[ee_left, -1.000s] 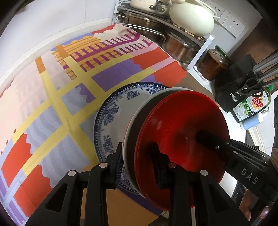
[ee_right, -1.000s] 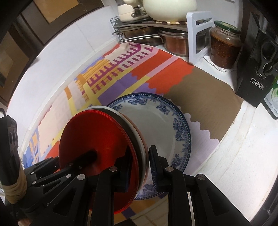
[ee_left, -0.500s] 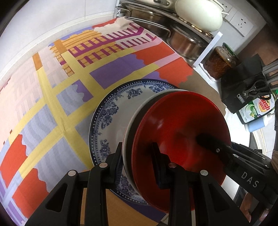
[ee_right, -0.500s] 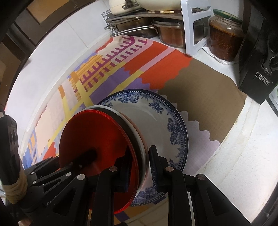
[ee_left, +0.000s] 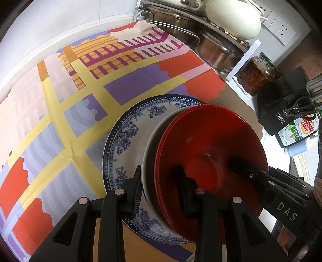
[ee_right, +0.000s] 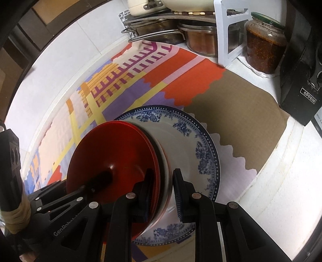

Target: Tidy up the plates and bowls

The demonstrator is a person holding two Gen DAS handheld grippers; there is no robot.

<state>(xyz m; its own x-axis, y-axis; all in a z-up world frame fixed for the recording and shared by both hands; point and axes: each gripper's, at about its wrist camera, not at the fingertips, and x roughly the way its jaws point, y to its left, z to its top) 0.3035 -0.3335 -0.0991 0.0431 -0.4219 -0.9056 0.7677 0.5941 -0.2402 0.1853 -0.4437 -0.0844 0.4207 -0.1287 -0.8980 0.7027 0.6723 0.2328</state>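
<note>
A stack of plates, red ones [ee_left: 209, 145] on top with a dark and a white rim [ee_left: 150, 141] beneath, is held from two sides. My left gripper [ee_left: 159, 181] is shut on its near-left rim. My right gripper [ee_right: 163, 187] is shut on the opposite rim [ee_right: 161, 161], and one of its fingers [ee_left: 241, 167] reaches into the red plate. The left gripper's finger [ee_right: 96, 181] shows across the red plates [ee_right: 112, 153]. Under the stack, a blue-and-white floral plate [ee_left: 128, 133] [ee_right: 193, 141] lies on the colourful cloth [ee_left: 60, 121]. I cannot tell whether the stack touches it.
A rack with steel pots [ee_left: 217, 52] and a cream pot [ee_left: 231, 18] stands at the back. A jar of red sauce [ee_right: 265, 50], a black knife block [ee_left: 281, 104] and a dish soap bottle [ee_left: 297, 129] line the right. The white counter edge [ee_right: 281, 171] runs past the cloth.
Both views swayed slightly and came back. The stack stays over the floral plate and both grips are the same.
</note>
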